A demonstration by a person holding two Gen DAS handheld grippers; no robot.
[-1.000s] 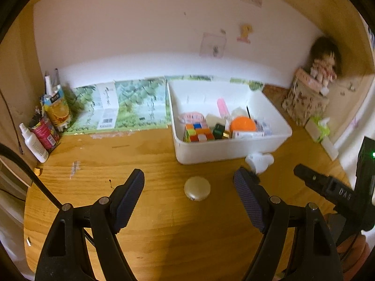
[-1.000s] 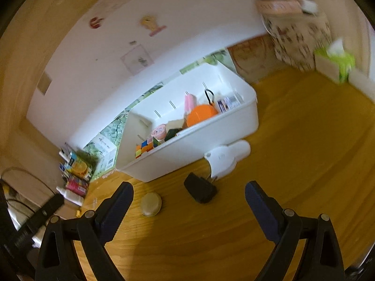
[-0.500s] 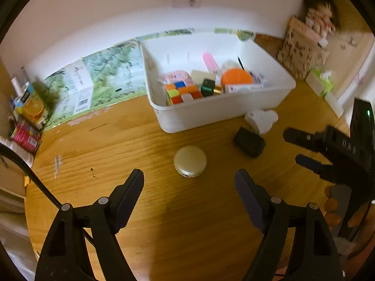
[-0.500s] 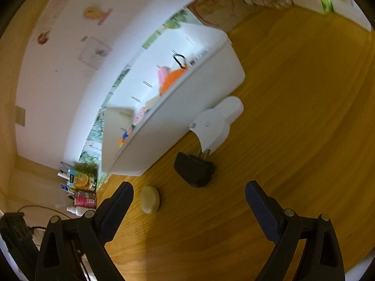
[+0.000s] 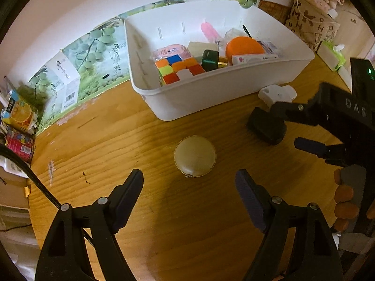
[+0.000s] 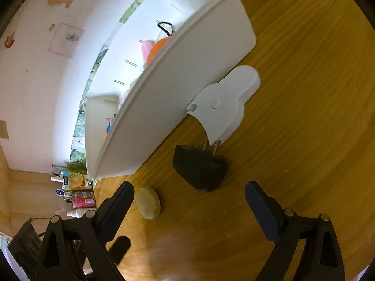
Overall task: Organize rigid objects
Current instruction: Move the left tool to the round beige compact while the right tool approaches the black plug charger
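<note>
Bare wood table (image 5: 145,213) around gold round case (image 5: 195,155), both grippers agape.

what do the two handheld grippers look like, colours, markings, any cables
Both are matte black plastic with triangular cut-out finger arms, silver pivot screws and dark ribbed pads. The left gripper has a thin black cable running off at its left side. The right gripper, seen from the left wrist camera, carries raised "DAS" lettering, a small green light and a grey handle part.
</note>
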